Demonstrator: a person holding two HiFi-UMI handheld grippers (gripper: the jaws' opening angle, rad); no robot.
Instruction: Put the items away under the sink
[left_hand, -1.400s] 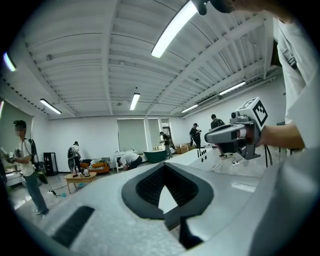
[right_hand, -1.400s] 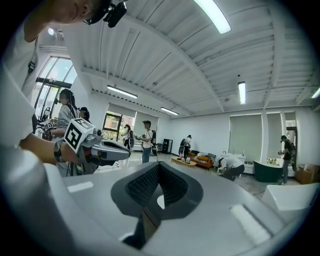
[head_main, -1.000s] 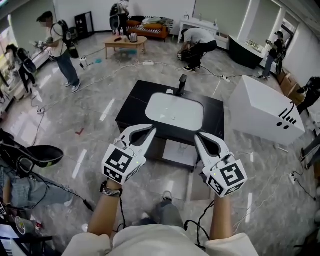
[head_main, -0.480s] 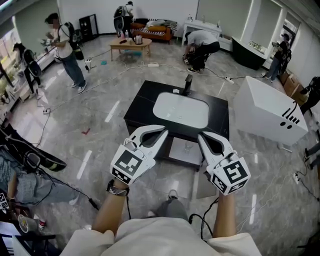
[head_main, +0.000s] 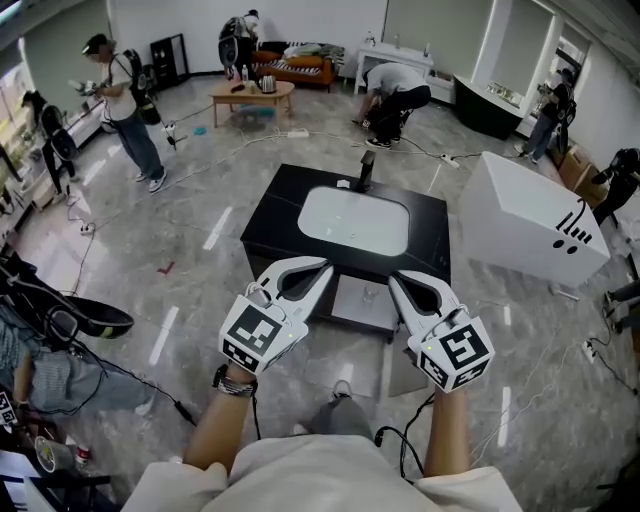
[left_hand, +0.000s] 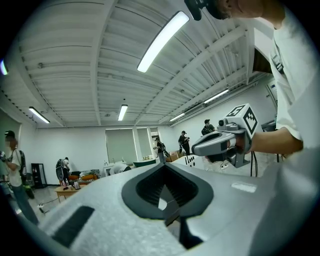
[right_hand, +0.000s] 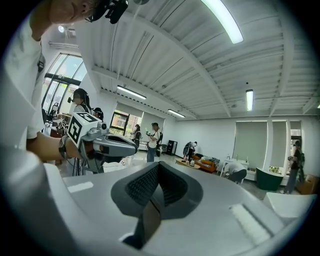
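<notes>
A black sink cabinet with a white basin and a dark faucet stands on the floor ahead in the head view. Below its front edge a light under-sink shelf shows, with a small item on it that I cannot make out. My left gripper and right gripper are held side by side in the air before the cabinet, both shut with nothing in them. The left gripper view shows its jaws meeting at the tip. The right gripper view shows its own the same way.
A big white box lies right of the cabinet. Cables run over the grey marble floor. A dark bag lies at the left. Several people stand or bend farther back, near a wooden coffee table and an orange sofa.
Both grippers have stayed shut and side by side. The left one has drifted slightly right and forward, and the head view has shifted a little.
</notes>
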